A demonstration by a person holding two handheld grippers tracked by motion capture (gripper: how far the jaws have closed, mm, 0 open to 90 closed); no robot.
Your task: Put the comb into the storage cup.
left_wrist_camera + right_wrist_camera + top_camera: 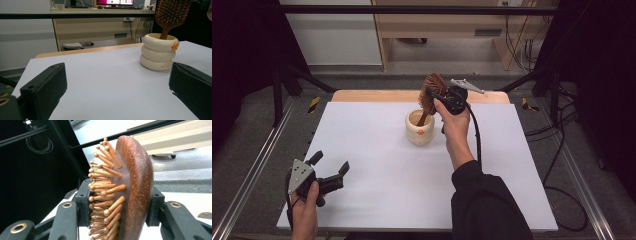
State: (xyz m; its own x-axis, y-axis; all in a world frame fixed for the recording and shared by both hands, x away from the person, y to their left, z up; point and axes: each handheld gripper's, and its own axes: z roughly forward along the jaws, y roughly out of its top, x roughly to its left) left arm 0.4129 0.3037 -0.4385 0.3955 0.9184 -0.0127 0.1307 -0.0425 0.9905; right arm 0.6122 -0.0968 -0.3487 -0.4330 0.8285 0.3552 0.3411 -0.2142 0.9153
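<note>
Two claws work over the white worktop [377, 165]. High view: right claw [435, 98] clamps the hairbrush [430, 93], handle down in the cream cup [420, 128]; keep it upright. Left claw [331, 170] gapes empty, near the worktop's left front corner. Left gripper view adds the cup's stacked rings. Right gripper view shows jaws pinching bristles and back.

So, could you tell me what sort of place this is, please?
Probably a lab recording station: a white table inside a black frame, cables along the floor, and a desk with a monitor behind.

Hairbrush [431, 95] handle end hidden inside cup [420, 131]; bristle tips cropped.
</note>
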